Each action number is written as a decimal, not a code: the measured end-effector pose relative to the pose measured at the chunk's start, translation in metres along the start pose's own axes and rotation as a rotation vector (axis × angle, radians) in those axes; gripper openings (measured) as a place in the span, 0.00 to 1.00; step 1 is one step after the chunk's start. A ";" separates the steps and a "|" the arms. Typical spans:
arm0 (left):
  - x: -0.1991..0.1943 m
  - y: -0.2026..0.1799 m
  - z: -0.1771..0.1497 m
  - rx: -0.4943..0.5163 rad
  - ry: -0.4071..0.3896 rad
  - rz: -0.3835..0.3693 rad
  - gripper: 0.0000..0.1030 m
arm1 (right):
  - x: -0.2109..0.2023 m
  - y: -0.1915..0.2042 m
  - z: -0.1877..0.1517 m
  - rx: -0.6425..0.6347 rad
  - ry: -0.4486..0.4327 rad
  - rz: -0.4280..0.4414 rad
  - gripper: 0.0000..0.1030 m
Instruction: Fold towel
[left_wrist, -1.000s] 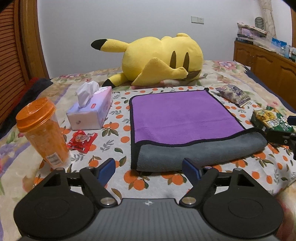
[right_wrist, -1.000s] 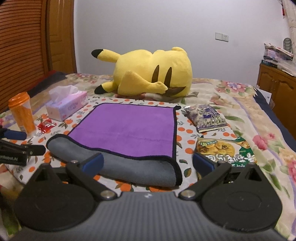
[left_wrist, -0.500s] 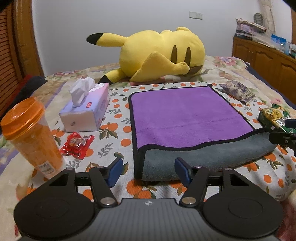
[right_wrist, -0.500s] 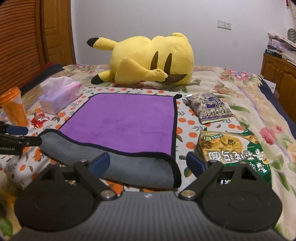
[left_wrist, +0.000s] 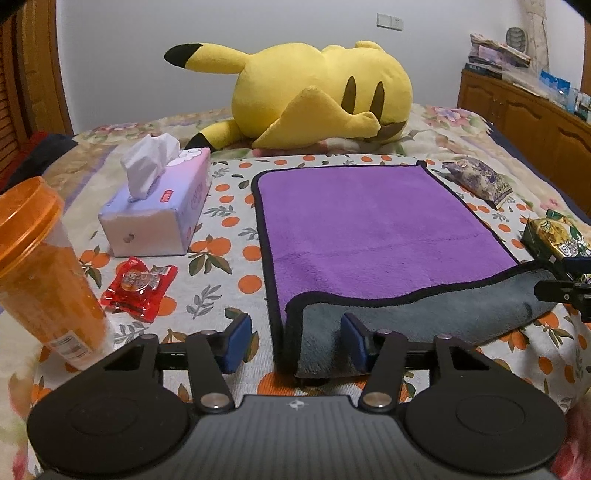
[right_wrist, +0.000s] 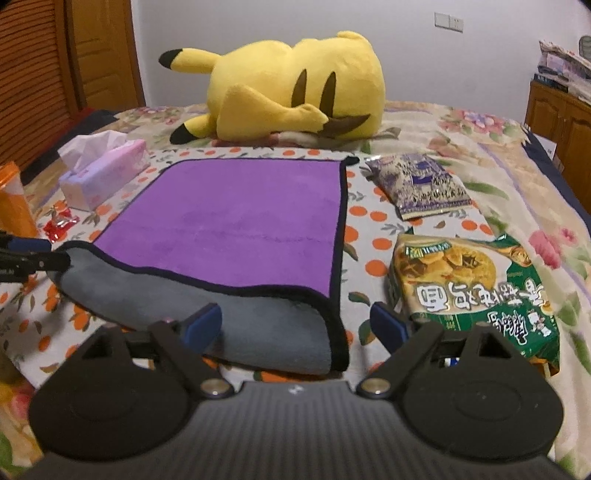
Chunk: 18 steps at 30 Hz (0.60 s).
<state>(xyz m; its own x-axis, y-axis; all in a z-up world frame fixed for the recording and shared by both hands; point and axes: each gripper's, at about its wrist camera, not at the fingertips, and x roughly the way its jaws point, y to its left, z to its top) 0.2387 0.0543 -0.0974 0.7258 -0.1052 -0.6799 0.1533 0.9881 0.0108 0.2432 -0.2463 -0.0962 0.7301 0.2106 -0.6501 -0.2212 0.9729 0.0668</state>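
Towel-wise, the purple plush microfibre towel with black piping and a grey underside (left_wrist: 373, 225) is lying flat on the orange-print bedsheet (left_wrist: 229, 266) in the middle of the bed, with its near edge already rolled back so a grey band shows along the front. Looks to me like the first fold is only just being set up, nothing properly doubled over yet. The left tongs (left_wrist: 295, 341) are spread wide, straddling the near-left corner of the towel, one blue pad (left_wrist: 238, 341) out over the sheet and the other over the grey band. The right tongs (right_wrist: 295, 326) are spread too, lined up on the near-right corner, with one pad sitting right by the green noodle packet (right_wrist: 469, 280). Neither is pinching anything so far. My guess for the next move: both tongs need to drop onto their corners, close on the rolled edge together, then lift and carry it toward the yellow plush toy (left_wrist: 317, 96) at the far end. Main thing is keeping both sides level so the edge lands square, and not snagging that packet on the right.
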 end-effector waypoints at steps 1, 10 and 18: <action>0.001 0.000 0.000 0.002 0.003 -0.004 0.52 | 0.002 -0.002 0.000 0.006 0.007 0.002 0.84; 0.010 0.001 0.001 0.009 0.029 -0.054 0.40 | 0.014 -0.012 -0.001 0.031 0.053 0.031 0.78; 0.013 0.000 -0.001 0.005 0.059 -0.069 0.28 | 0.019 -0.017 -0.002 0.036 0.078 0.044 0.67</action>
<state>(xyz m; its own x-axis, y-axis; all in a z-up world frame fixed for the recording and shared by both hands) 0.2477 0.0534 -0.1071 0.6723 -0.1660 -0.7215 0.2052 0.9781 -0.0339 0.2595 -0.2585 -0.1115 0.6671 0.2467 -0.7030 -0.2274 0.9660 0.1231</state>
